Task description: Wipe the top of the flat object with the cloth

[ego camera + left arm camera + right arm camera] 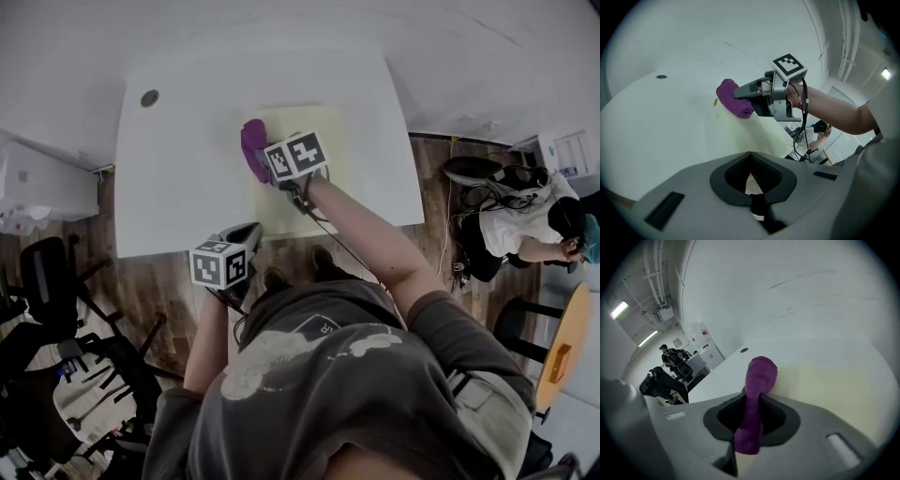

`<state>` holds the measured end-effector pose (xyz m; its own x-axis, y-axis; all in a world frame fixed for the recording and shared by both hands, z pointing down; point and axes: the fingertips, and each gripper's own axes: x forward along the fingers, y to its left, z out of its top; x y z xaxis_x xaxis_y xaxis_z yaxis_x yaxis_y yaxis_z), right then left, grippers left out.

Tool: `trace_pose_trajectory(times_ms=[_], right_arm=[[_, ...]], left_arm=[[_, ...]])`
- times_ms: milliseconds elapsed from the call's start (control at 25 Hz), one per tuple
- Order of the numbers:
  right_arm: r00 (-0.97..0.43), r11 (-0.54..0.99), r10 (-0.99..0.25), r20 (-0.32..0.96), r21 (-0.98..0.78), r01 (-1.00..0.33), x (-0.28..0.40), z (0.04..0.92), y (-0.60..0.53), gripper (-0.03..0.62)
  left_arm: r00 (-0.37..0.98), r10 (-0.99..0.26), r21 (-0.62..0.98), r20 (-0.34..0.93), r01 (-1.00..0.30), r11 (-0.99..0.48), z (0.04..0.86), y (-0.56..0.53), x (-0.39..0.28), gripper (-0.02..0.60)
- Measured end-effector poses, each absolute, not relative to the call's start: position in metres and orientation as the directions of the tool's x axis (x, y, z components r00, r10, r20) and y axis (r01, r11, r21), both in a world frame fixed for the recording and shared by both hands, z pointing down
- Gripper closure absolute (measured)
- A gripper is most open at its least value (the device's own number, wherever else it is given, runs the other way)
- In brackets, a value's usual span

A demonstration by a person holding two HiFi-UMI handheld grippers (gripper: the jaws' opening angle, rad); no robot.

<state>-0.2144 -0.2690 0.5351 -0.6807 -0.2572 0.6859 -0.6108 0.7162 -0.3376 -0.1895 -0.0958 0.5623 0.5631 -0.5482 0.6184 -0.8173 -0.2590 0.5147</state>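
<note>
A pale yellow flat sheet (314, 187) lies on the white table (178, 178). My right gripper (258, 161) is shut on a purple cloth (253, 145), which rests at the sheet's left edge. In the right gripper view the cloth (757, 390) runs up between the jaws and bunches on the sheet (829, 390). The left gripper view shows the cloth (734, 97) held by the right gripper (740, 92). My left gripper (246, 234) hangs at the table's near edge, shut, nothing in it; its jaws (751, 180) meet.
A round dark hole (149, 97) sits in the table's far left corner. Office chairs (47, 309) stand on the wooden floor at left. A person (525, 225) sits at right beside a round orange table (567, 347). A white cabinet (37, 187) is at far left.
</note>
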Motion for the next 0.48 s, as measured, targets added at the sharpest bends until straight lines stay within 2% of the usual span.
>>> trace_pose_trajectory(times_ms=[480], right_arm=[[-0.657,0.693,-0.301,0.691,-0.314,-0.649,-0.183,0.541,-0.277,0.519]], left_arm=[[0.555,-0.531,0.500,0.640,-0.826,-0.261,0.565,-0.096,-0.191,0.581]])
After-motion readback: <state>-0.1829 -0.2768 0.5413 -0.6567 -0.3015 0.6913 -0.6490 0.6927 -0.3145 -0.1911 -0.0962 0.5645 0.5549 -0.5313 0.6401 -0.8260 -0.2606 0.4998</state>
